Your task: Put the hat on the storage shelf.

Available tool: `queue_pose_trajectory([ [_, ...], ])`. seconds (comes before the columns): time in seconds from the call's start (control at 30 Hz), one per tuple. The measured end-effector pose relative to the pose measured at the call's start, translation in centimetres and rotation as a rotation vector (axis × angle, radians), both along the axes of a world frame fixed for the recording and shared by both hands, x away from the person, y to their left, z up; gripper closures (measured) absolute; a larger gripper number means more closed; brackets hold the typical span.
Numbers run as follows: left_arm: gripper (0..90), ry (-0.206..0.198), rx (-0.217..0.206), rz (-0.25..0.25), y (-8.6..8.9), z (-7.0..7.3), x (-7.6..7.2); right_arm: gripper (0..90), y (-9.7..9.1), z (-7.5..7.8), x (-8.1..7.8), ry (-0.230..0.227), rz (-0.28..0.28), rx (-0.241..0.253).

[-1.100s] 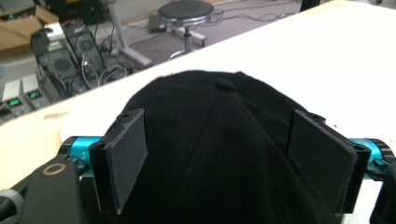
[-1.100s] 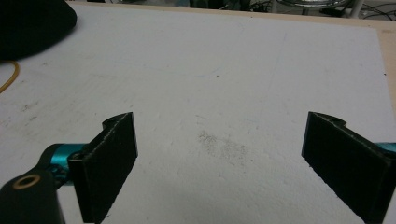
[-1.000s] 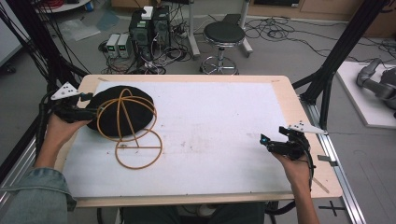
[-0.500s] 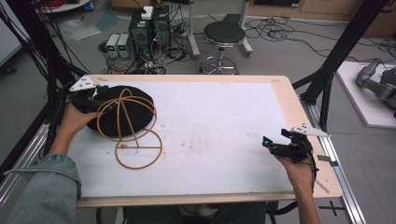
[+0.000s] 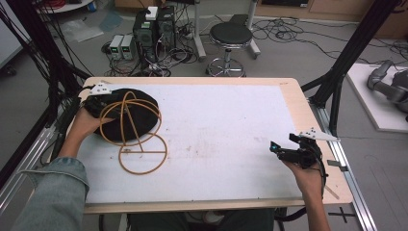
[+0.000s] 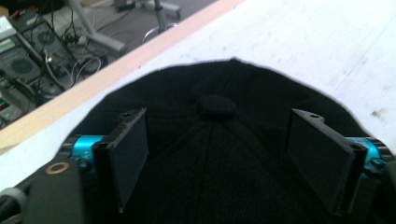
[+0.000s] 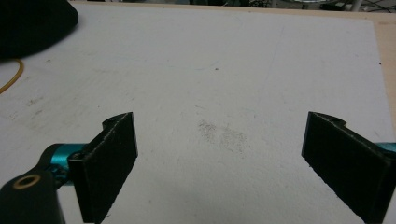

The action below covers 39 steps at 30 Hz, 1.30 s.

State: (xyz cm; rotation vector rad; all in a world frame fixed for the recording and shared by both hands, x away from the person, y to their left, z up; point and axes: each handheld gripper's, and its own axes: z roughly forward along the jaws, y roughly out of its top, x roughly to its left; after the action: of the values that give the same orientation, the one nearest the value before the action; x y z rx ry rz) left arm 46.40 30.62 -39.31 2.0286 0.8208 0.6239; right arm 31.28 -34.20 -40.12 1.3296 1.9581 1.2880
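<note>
Left gripper [image 6: 217, 154]: jaws spread wide, held over the black fabric cap [image 6: 219, 140] at the far-left of the white table mat [image 5: 221, 125] | orange wire-hoop frame [image 5: 137, 132]: seen arching over the cap, its lower ring lying flat near it | right gripper [image 7: 219, 163]: jaws spread, nothing between, held at the near-right edge over bare mat.

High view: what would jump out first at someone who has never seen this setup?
A black cap lies at the table's far left, on a tan wire frame of hoops. The left tool sits at the cap's edge, its jaws open on either side of the crown. The right tool waits, open, over the bare white mat near the right edge.
</note>
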Motion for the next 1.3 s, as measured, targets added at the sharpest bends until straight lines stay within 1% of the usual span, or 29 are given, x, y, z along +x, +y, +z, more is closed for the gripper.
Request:
queue_pose_trajectory([
  [0.03,26.5,0.008,0.004,0.005,0.0,-0.08,0.04,10.2,0.0,0.02,-0.02,0.002,-0.002,0.0],
  [0.1,28.0,0.02,0.007,0.02,0.07,-0.19,0.11,10.2,-0.07,0.05,-0.03,-0.001,0.002,-0.002],
  [0.13,31.7,0.024,0.007,0.03,0.05,-0.22,0.15,10.2,-0.1,0.14,-0.05,-0.006,0.003,-0.001],
  [0.3,36.2,0.042,0.027,0.037,-0.02,-0.42,0.19,10.2,-0.13,0.26,-0.11,-0.008,0.001,0.006],
  [0.4,36.5,0.052,0.035,0.033,0.02,-0.46,0.17,10.2,-0.11,0.25,-0.12,-0.007,0.003,0.008],
  [0.5,34.5,0.067,0.041,0.025,0.09,-0.52,0.1,10.2,-0.13,0.26,-0.16,-0.006,0.004,0.007],
  [0.57,34.1,0.069,0.045,0.024,0.05,-0.55,0.06,10.2,-0.16,0.26,-0.14,-0.008,0.005,0.006],
  [0.63,41.7,0.076,0.061,0.034,0.05,-0.59,0.1,10.2,-0.22,0.23,-0.07,-0.009,0.005,0.01],
  [0.73,49.3,0.091,0.074,0.04,0.0,-0.82,0.19,10.2,-0.16,0.26,-0.13,-0.006,0.008,0.011],
  [0.77,54.2,0.094,0.08,0.044,-0.02,-0.82,0.18,10.2,-0.18,0.3,-0.13,-0.008,0.007,0.012],
  [0.8,54.2,0.097,0.087,0.045,-0.03,-0.78,0.13,10.2,-0.18,0.3,-0.13,-0.008,0.007,0.012],
  [0.87,67.3,0.103,0.085,0.04,-0.02,-0.74,0.07,10.2,-0.24,0.36,-0.09,-0.011,0.005,0.02],
  [0.93,73.0,0.107,0.084,0.034,0.09,-0.69,0.05,10.2,-0.22,0.31,-0.04,-0.009,0.008,0.016],
  [0.97,73.0,0.106,0.087,0.033,0.12,-0.67,0.03,10.2,-0.22,0.31,-0.04,-0.009,0.008,0.016],
  [1.03,80.1,0.105,0.09,0.033,0.15,-0.6,-0.04,10.2,-0.14,0.3,-0.06,-0.008,0.005,0.019],
  [1.07,80.1,0.101,0.096,0.024,0.16,-0.52,-0.06,10.2,-0.14,0.3,-0.06,-0.008,0.005,0.019],
  [1.13,81.4,0.098,0.088,0.026,0.13,-0.43,-0.13,10.2,-0.19,0.33,-0.09,-0.009,0.005,0.02],
  [1.2,82.4,0.092,0.095,0.025,0.18,-0.26,-0.21,10.2,-0.23,0.37,-0.11,-0.011,0.005,0.02],
  [1.23,82.4,0.087,0.085,0.025,0.15,-0.19,-0.26,10.2,-0.23,0.37,-0.11,-0.011,0.005,0.02],
  [1.3,83.3,0.076,0.079,0.021,0.25,0.14,-0.38,10.2,-0.25,0.4,-0.13,-0.01,0.002,0.023],
])
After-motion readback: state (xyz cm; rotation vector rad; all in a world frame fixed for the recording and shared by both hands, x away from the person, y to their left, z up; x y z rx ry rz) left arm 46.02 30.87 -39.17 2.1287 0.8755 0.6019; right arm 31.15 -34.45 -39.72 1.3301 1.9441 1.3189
